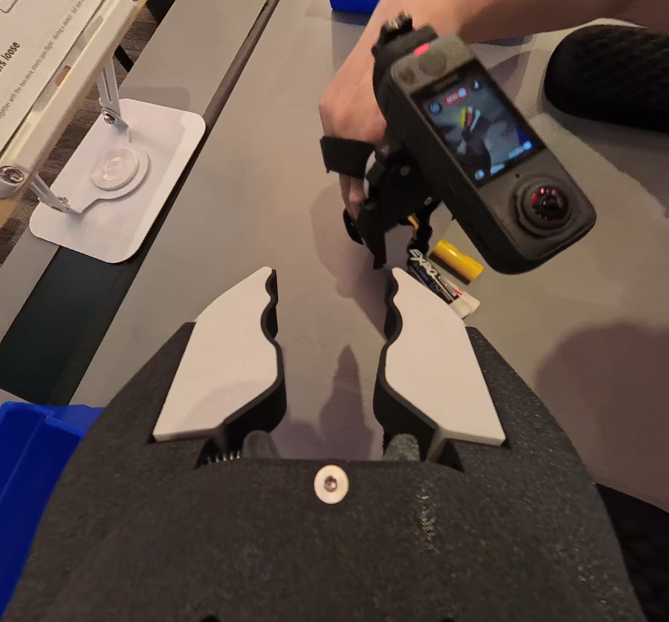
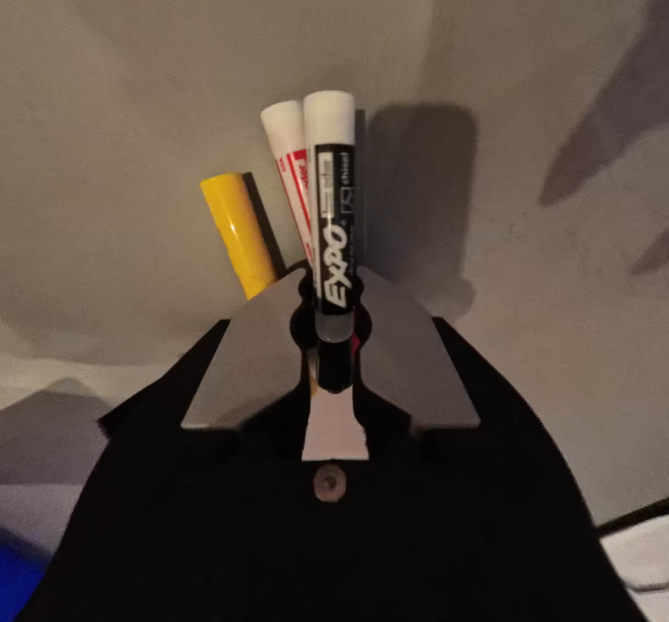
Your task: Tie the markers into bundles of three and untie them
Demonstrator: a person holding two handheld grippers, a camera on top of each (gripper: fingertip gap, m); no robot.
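The right claw grips three markers over the grey surface; the left claw hangs released, holding nothing.

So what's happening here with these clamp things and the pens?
A person holds a two-finger gripper in each hand over a grey table. The right gripper is closed around three markers: a black marker, a red marker and a yellow marker, whose far ends fan apart. The left gripper is open and holds nothing, just short of the markers. I cannot see any tie around them.
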